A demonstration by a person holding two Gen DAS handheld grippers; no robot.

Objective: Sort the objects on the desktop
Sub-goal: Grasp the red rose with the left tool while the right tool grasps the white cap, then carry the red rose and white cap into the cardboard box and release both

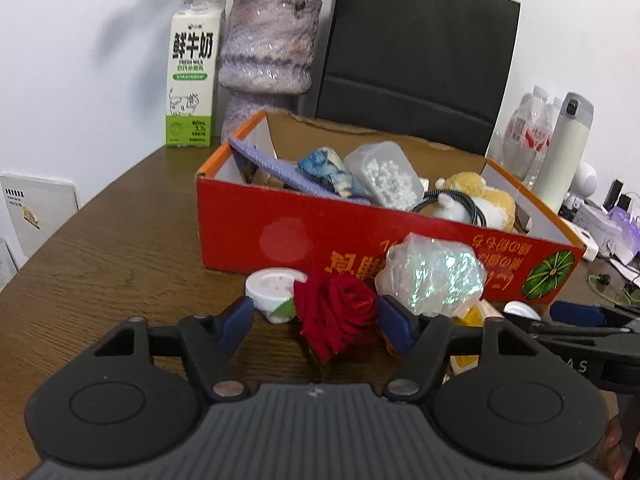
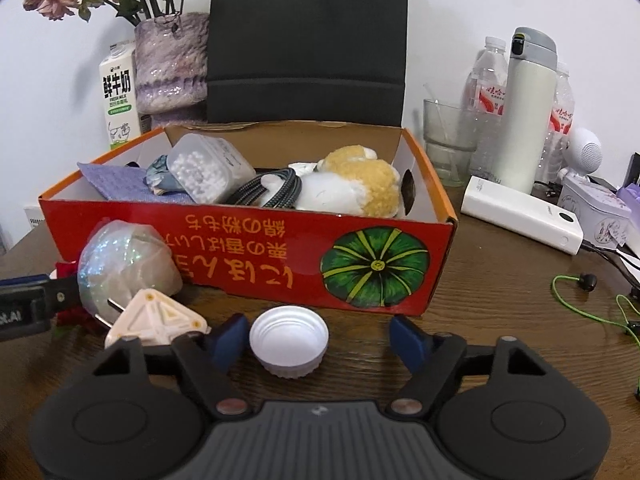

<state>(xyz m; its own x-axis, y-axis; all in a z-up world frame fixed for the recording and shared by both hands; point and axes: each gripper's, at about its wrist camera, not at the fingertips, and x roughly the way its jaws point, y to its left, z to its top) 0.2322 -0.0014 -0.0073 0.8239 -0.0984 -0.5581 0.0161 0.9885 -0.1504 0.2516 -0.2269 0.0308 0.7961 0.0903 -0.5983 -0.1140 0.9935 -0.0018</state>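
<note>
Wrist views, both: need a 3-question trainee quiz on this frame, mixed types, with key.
1. True or false: the left gripper is shut on the red rose.
2. Which lies between the right gripper fingers? A) white bottle cap B) plush toy C) power bank
3. Fill in: the bead container sits inside the red ____.

Key: 1 false, jaws open around it; 2 A; 3 box.

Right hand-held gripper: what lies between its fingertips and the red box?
A white bottle cap, open side up, sits inside the open right hand-held gripper; beyond it, bare table up to the red box. Right wrist view.
</note>
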